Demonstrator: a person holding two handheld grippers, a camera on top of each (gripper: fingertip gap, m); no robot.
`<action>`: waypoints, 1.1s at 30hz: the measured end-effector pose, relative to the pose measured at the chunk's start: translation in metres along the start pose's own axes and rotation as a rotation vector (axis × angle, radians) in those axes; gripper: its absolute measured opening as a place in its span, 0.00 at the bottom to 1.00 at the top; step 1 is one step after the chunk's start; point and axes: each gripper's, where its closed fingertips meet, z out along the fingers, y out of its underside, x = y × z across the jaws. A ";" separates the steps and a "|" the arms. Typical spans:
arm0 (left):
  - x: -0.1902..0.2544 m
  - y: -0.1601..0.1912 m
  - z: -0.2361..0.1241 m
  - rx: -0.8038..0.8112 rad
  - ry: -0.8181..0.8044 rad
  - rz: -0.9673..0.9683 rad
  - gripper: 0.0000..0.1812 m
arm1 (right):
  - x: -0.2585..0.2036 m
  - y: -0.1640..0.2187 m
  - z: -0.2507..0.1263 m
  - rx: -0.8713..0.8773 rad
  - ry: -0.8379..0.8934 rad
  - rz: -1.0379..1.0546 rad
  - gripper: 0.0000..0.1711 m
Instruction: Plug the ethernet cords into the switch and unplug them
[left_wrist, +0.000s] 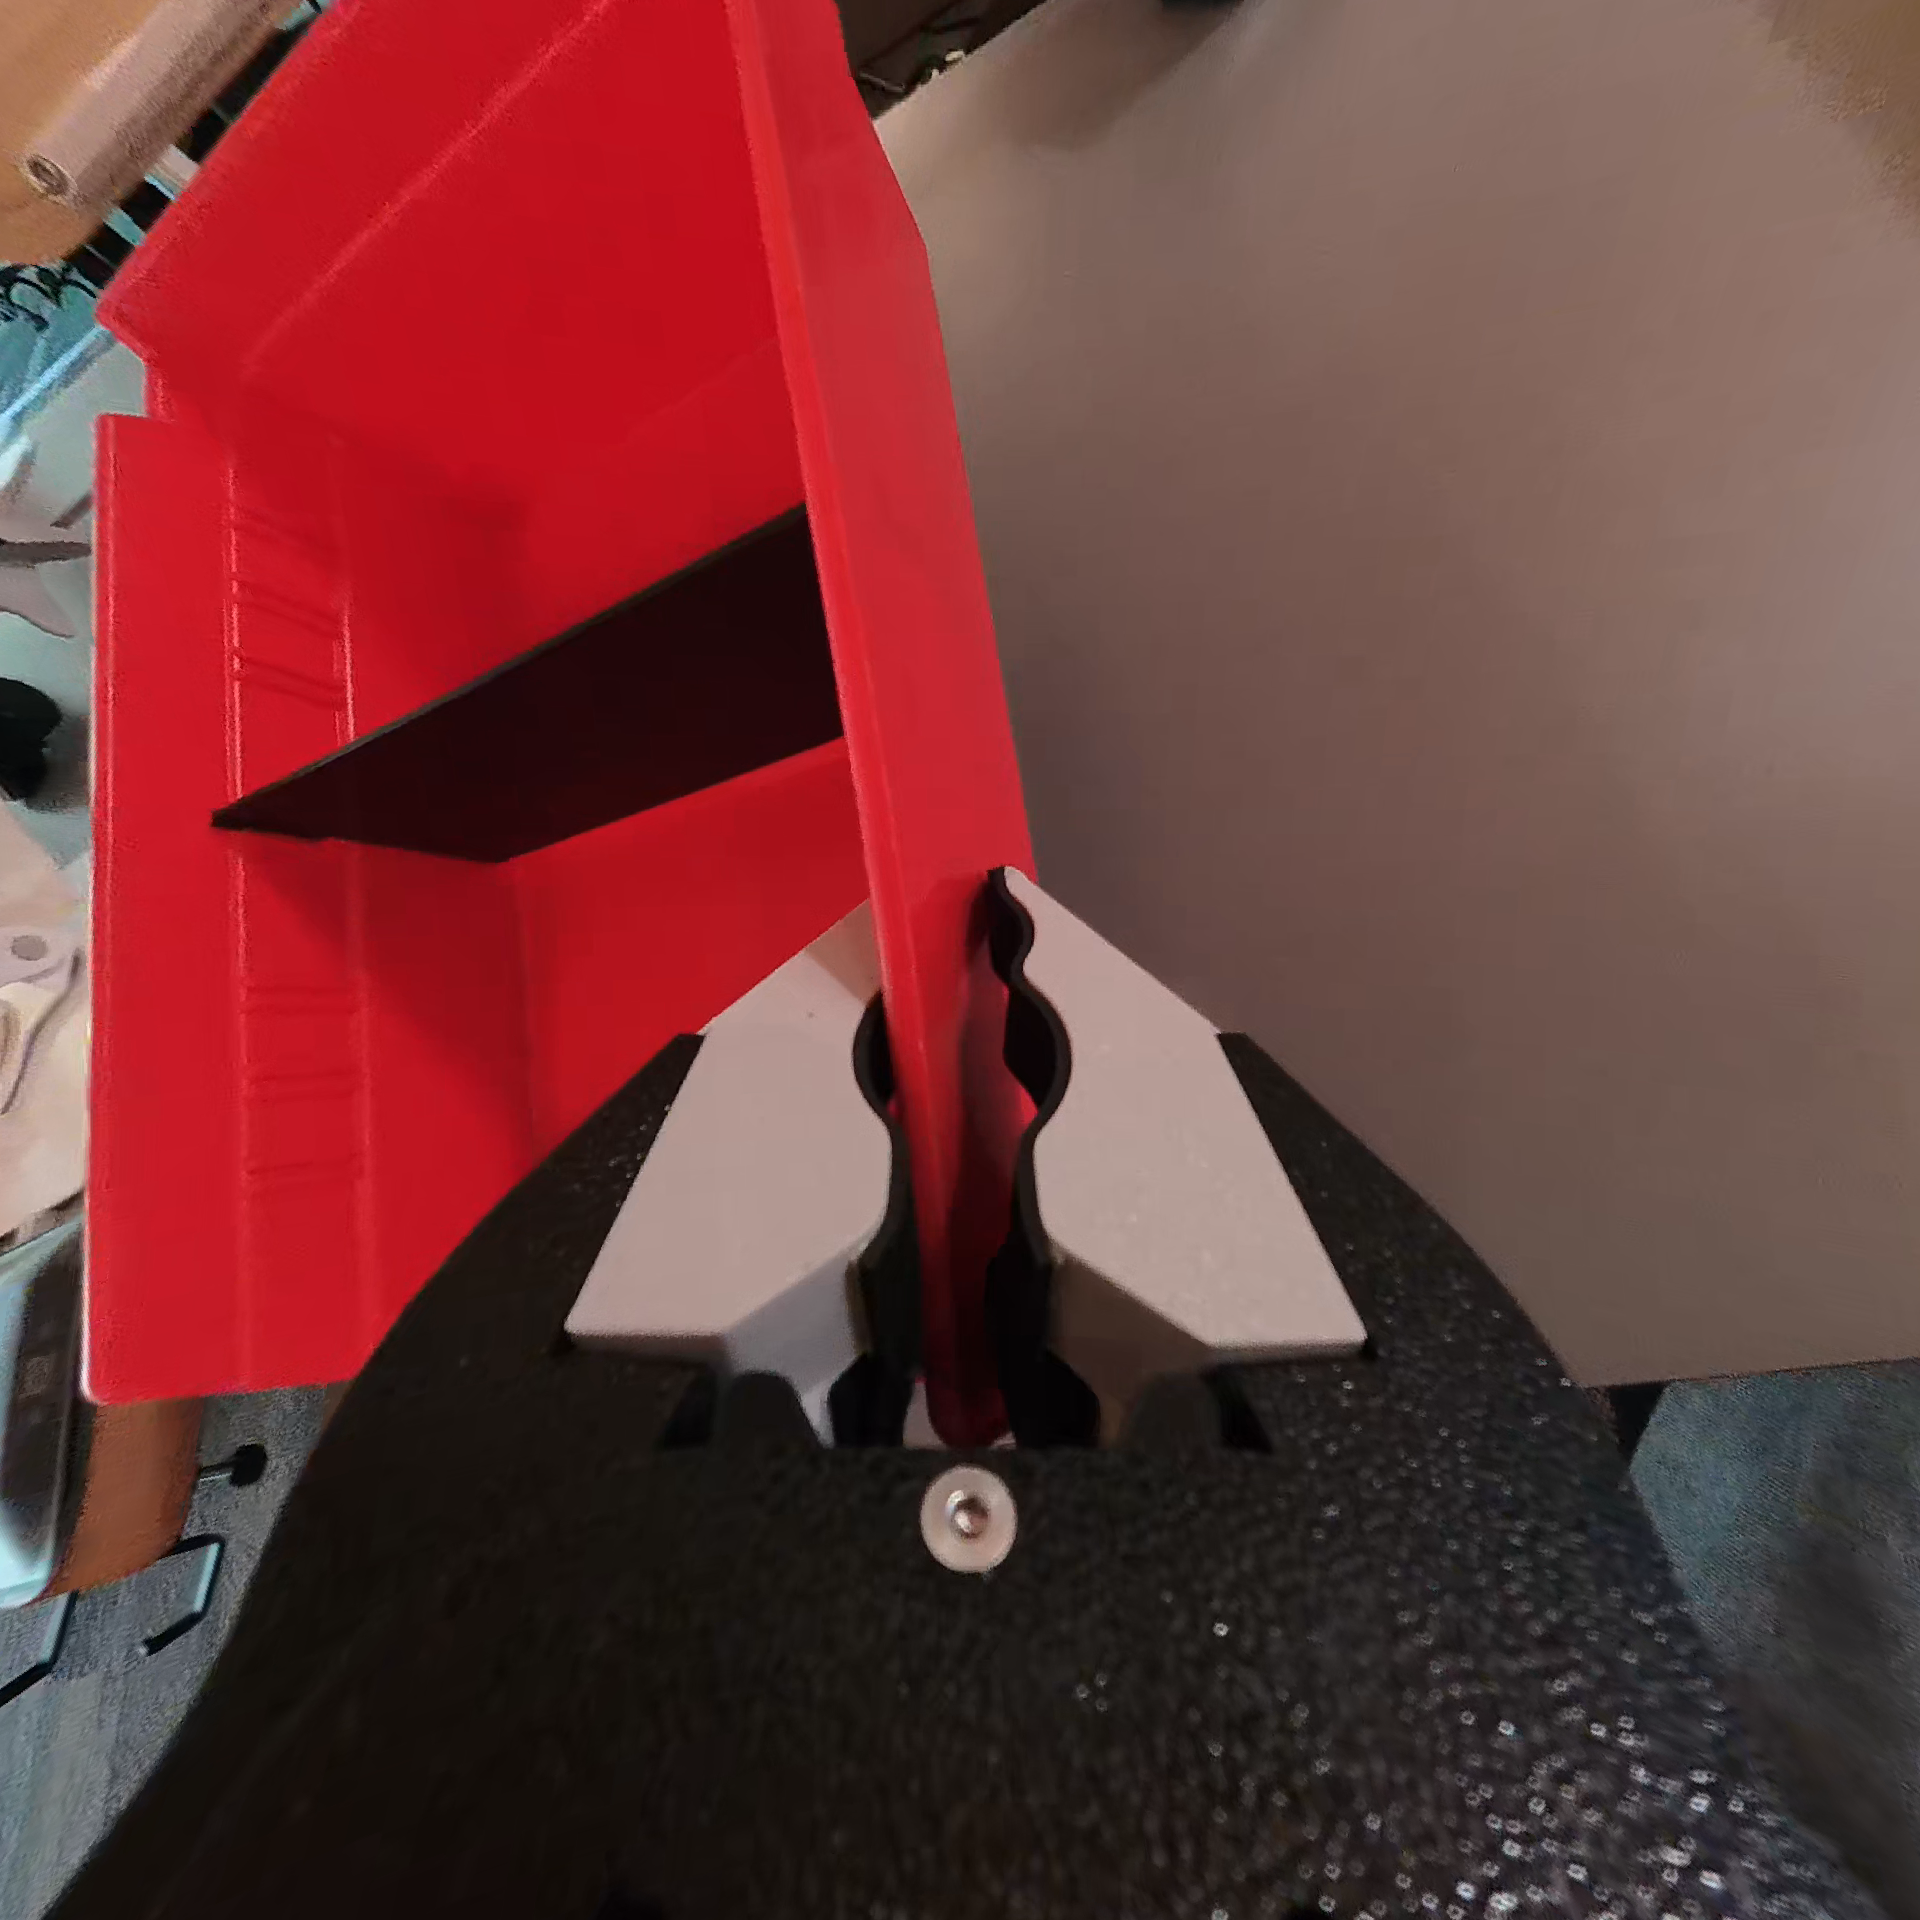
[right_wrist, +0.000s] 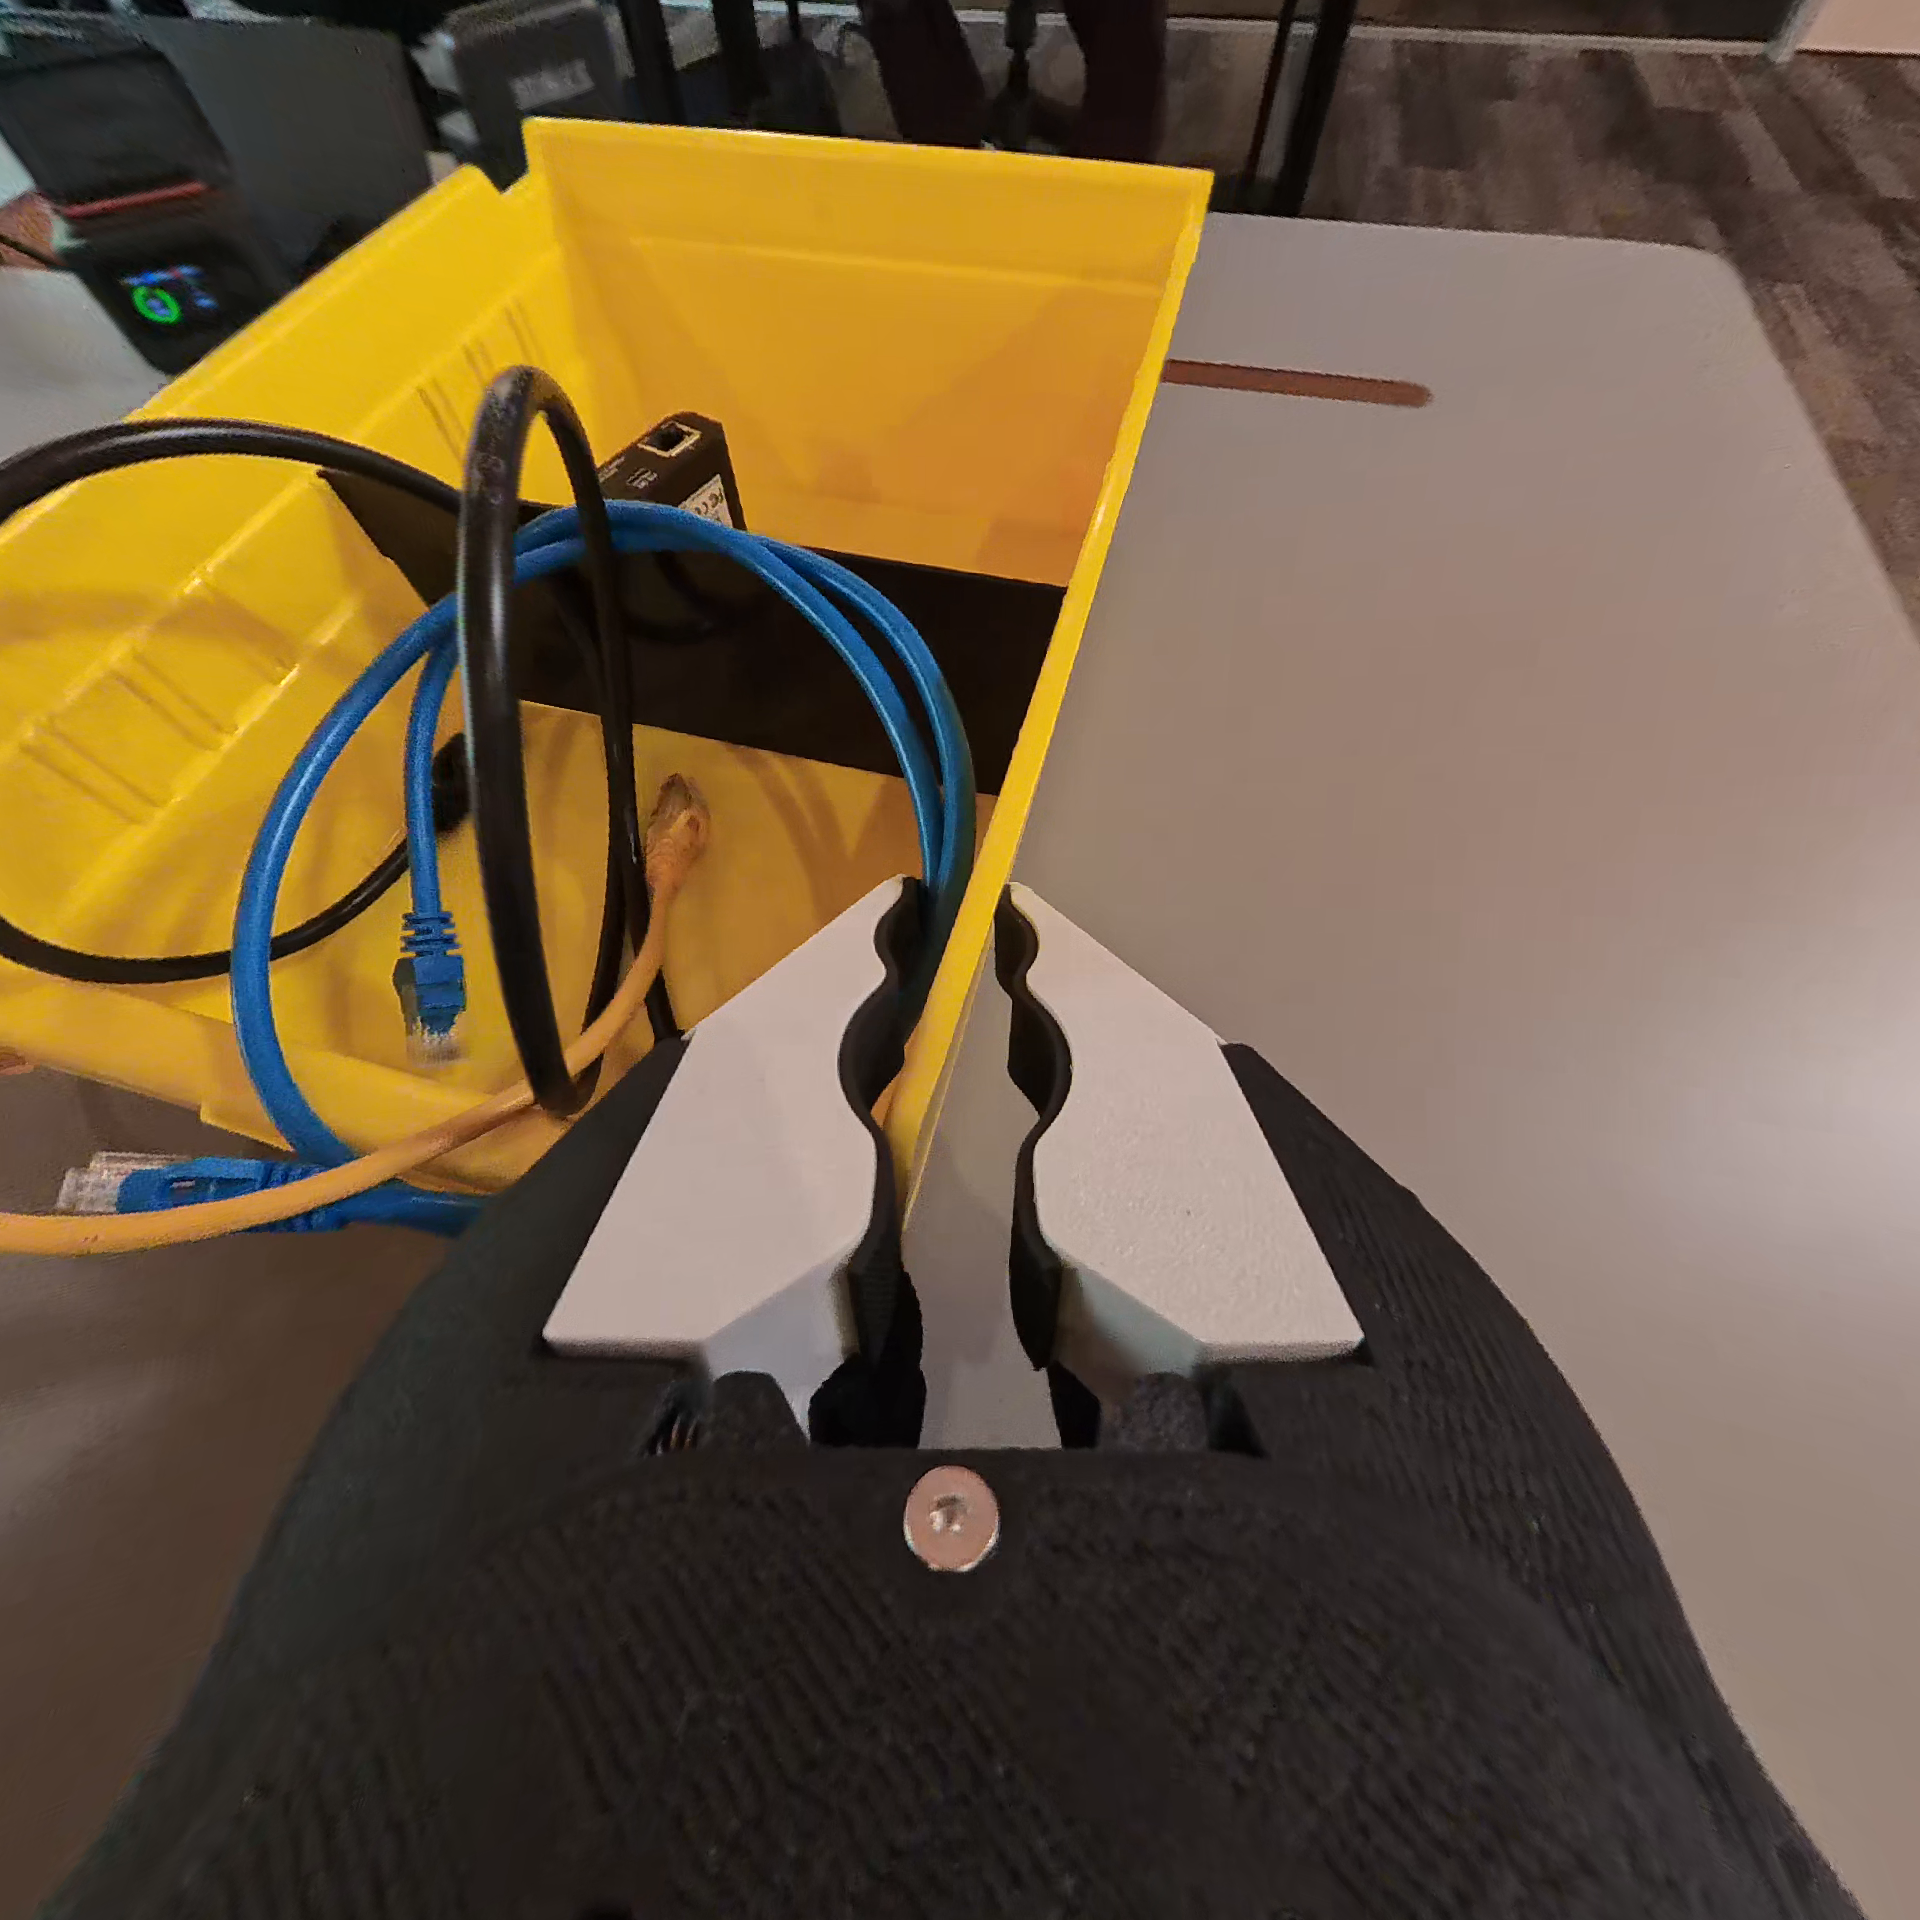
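In the right wrist view a yellow bin (right_wrist: 883, 343) holds a small black switch (right_wrist: 686, 468) with one port facing up, behind a black divider (right_wrist: 831, 675). A blue ethernet cord (right_wrist: 312, 790), a black cord (right_wrist: 488, 675) and a yellow cord (right_wrist: 623, 997) loop in the front compartment and spill over its rim. None is plugged in. My right gripper (right_wrist: 956, 894) is open and straddles the bin's right wall. In the left wrist view my left gripper (left_wrist: 940, 914) is shut on the right wall of an empty red bin (left_wrist: 520, 364), which is tilted over the table.
The grey table (right_wrist: 1455, 831) stretches to the right of the yellow bin, with a brown slot (right_wrist: 1299, 384) in it. Black equipment with a lit screen (right_wrist: 156, 291) stands at the back left. The red bin has a black divider (left_wrist: 582, 727). Grey table (left_wrist: 1455, 623) lies to its right. The tips of one gripper are about 60 cm away from the tips of the other.
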 end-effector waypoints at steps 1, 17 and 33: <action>-0.001 -0.001 -0.002 0.006 -0.006 0.003 0.05 | -0.012 -0.001 0.002 0.005 -0.011 -0.006 0.07; 0.004 -0.041 -0.038 0.159 -0.069 0.058 0.04 | -0.241 -0.008 0.010 0.108 -0.360 -0.085 0.18; 0.095 -0.184 -0.100 0.559 0.096 0.285 0.04 | -0.163 -0.105 -0.111 0.942 -0.177 -0.136 0.43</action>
